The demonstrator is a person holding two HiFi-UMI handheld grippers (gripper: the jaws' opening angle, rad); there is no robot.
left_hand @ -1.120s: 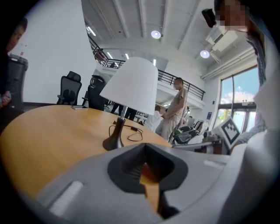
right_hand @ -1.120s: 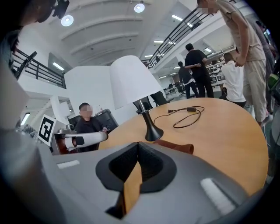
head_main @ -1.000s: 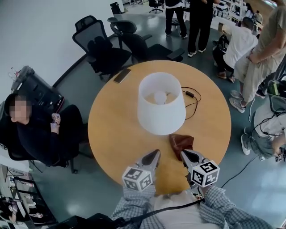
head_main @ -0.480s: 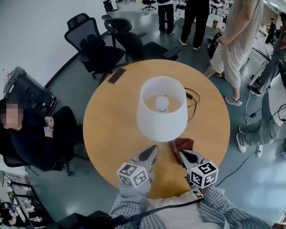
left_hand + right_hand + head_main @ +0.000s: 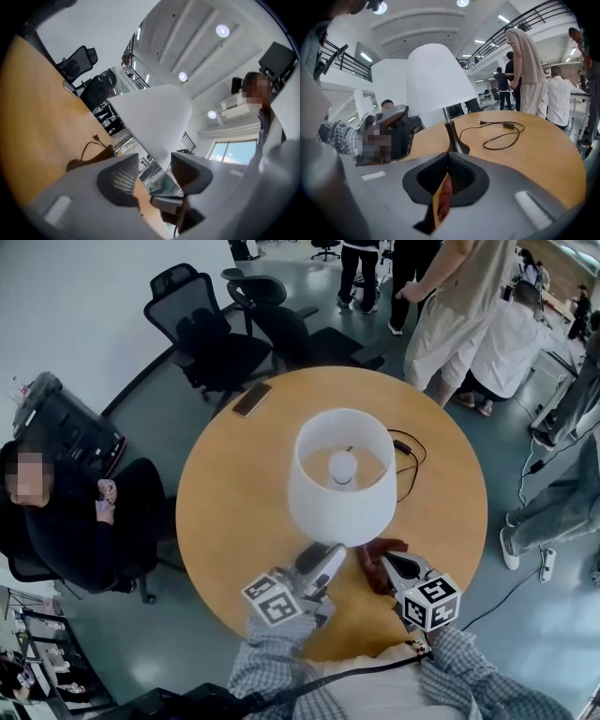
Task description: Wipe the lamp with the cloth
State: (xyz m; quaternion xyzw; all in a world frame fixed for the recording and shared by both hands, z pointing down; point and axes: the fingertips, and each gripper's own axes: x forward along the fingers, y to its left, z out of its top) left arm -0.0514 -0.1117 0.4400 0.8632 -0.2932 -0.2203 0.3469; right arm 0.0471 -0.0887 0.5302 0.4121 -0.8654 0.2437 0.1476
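**A:** Where is the lamp point(image 5: 342, 474)?

**B:** It stands upright near the middle of the round wooden table point(image 5: 234, 493). It has a white shade, and the bulb shows from above. Its black cord point(image 5: 408, 460) lies looped on the wood on the far side.

**A:** And the cloth point(image 5: 380, 547)?

**B:** It is brown and crumpled, just beside the shade's near rim, towards the right. The right gripper point(image 5: 398, 568) has it. The jaws are closed together, and the right gripper view shows a reddish-brown fold pinched between them.

**A:** What about the left gripper point(image 5: 317, 566)?

**B:** It is close to the near rim of the shade, left of the cloth. Its jaws have just been opening and stand wide apart. In the left gripper view the shade's lower edge shows in the gap, and neither pad presses on it. I cannot tell whether the rim sits between the pads or just beyond them.

**A:** Anything else on the table?

**B:** A dark phone point(image 5: 252, 398) lies near the far left edge, well apart from the lamp. One person sits in a chair left of the table, and others stand beyond it
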